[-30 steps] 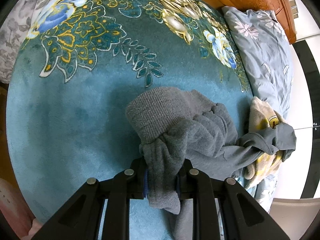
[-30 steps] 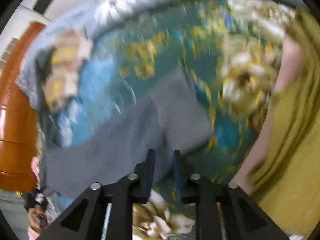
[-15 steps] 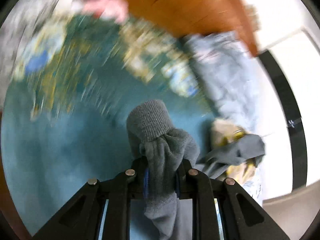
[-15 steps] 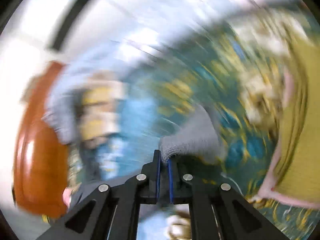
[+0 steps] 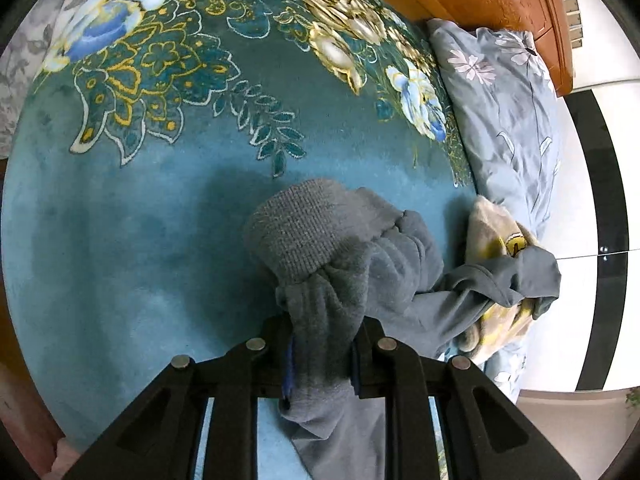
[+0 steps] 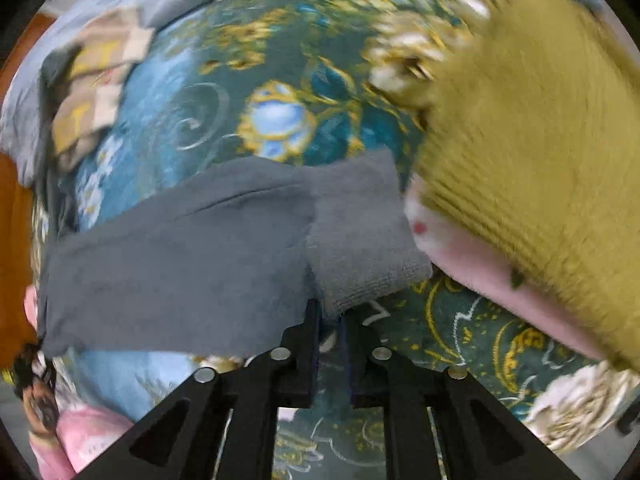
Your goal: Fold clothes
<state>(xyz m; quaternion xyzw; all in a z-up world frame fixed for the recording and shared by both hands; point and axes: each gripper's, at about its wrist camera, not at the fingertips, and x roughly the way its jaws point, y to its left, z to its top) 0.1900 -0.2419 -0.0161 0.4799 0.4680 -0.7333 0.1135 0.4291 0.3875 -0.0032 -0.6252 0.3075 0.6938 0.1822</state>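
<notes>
So the grey sweatshirt (image 5: 400,276) is bunched up right ahead of the left tool (image 5: 322,354), which is clamped on a thick wad of its fabric with a ribbed cuff (image 5: 296,228) flopped just past the tips. The right tool (image 6: 330,322) has its jaws nearly together, pinching the edge of the other ribbed cuff (image 6: 360,240), sleeve laid out flat off to its left. Half a second back both views were a swinging blur with the cuffs lifted; now it's back down on the teal floral blanket (image 5: 140,220), so I'd guess a sleeve fold just landed. Beyond the left tool's right side sits a beige garment (image 5: 496,240) and a blue pillow (image 5: 504,92); a mustard knit (image 6: 532,152) sits right of the right tool.
</notes>
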